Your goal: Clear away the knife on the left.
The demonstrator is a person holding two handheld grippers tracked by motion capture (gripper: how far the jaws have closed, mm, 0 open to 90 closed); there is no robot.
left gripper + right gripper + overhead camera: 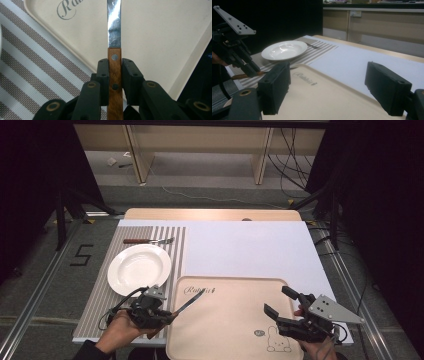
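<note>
Wood-handled knife (pixel 114 75) pinched in my left claw (pixel 167 316) could pivot, blade striking the tray (pixel 235 330); right claw (pixel 280 302) gapes empty.

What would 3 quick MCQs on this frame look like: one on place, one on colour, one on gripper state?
1. Where does the wooden-handled fork lie?
A. On the beige plastic tray
B. On the grey striped placemat, beyond the round white plate
C. In the plate

2. What colour is the handle of the steel-bladed knife?
A. Brown
B. Blue
C. White

3. What state is the right hand-held gripper in?
A. Shut on the fork
B. Shut on the tray rim
C. Open, holding nothing

Answers: B, the fork sits on the placemat past the plate. A, brown wood shows between the left hand-held gripper's jaws. C, its jaws stand apart above the tray.
</note>
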